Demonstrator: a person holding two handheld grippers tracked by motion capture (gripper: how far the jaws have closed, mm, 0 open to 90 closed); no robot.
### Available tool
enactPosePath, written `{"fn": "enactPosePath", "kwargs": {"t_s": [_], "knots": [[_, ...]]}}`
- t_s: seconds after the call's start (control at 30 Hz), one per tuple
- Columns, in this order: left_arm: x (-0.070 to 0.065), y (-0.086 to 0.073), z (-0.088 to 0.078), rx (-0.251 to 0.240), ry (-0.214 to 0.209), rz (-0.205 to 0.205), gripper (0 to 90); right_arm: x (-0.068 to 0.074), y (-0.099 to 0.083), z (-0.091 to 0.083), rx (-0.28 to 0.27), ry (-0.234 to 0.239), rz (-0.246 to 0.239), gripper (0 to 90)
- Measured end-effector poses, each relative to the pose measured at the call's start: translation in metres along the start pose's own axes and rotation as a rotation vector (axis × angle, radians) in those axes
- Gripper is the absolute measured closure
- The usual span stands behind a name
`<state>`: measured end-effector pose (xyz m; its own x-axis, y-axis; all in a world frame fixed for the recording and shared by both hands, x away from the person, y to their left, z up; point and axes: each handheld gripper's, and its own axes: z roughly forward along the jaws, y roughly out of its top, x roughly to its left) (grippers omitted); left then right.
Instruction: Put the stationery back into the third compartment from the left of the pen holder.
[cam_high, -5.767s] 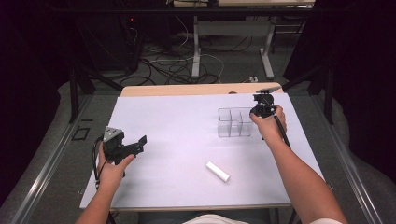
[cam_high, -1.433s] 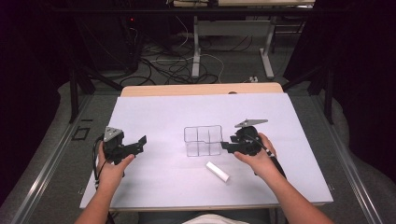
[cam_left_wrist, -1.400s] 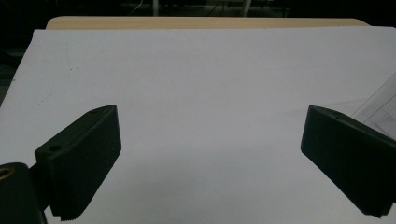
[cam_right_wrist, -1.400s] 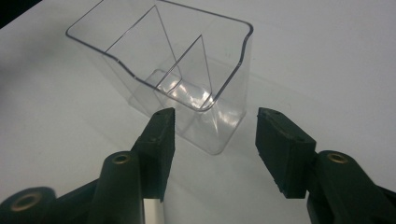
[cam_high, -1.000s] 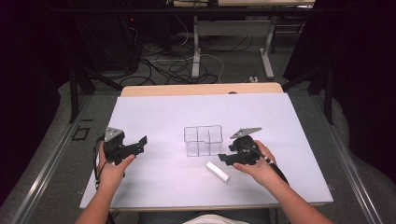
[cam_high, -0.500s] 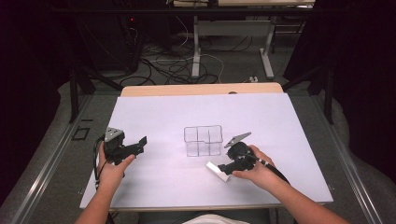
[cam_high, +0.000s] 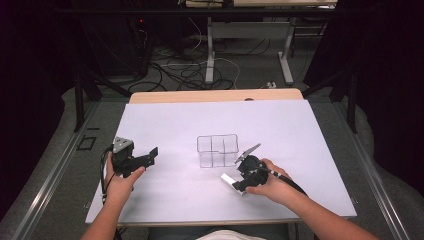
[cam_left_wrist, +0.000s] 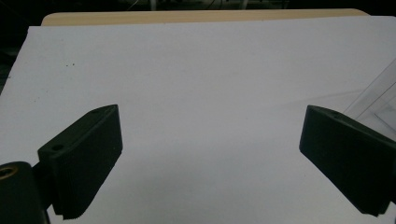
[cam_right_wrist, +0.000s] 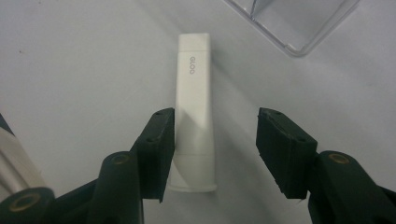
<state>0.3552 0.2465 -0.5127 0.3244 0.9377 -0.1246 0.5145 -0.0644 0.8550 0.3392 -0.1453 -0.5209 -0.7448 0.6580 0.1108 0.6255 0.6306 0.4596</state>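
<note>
A slim white stick (cam_right_wrist: 194, 93) with small grey lettering lies flat on the white table cover, in front of the clear compartment box (cam_high: 217, 150). In the high view the white stick (cam_high: 229, 180) pokes out to the left of my right gripper (cam_high: 239, 184). In the right gripper view my right gripper (cam_right_wrist: 215, 135) straddles the stick's near end. Its jaws have just been closing: the left pad (cam_right_wrist: 161, 140) is right beside the stick and the right pad stands apart from it. My left gripper (cam_high: 150, 154) hovers at the table's left, open with nothing in it (cam_left_wrist: 210, 158).
The clear box (cam_right_wrist: 299, 23) has several cells with nothing in them, and its corner shows at the right edge of the left gripper view (cam_left_wrist: 378, 100). The white table cover (cam_high: 175, 120) spans the table. Floor cables and desk legs lie beyond the far edge.
The clear box went from the far right to the table's middle. The right gripper left it, came nearer and leftward, and lowered over the white stick. The left gripper stayed still.
</note>
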Motion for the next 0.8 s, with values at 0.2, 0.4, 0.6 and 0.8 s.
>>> {"fn": "enactPosePath", "kwargs": {"t_s": [0.2,0.4,0.6,0.8], "knots": [[0.0,0.0,0.0,0.004,0.003,0.001,6.0,0.0,-0.001,0.005,0.036,0.013,0.018,48.9],[0.0,0.0,0.002,0.008,0.0,0.003,5.9,0.001,-0.005,0.008,0.071,0.026,0.028,51.4],[-0.001,0.0,0.002,0.009,-0.001,0.004,6.0,0.006,-0.004,0.011,0.083,0.007,0.019,55.3],[0.0,0.0,0.002,0.009,0.001,0.003,5.9,0.013,-0.004,0.012,0.092,-0.05,-0.011,60.9]]}}
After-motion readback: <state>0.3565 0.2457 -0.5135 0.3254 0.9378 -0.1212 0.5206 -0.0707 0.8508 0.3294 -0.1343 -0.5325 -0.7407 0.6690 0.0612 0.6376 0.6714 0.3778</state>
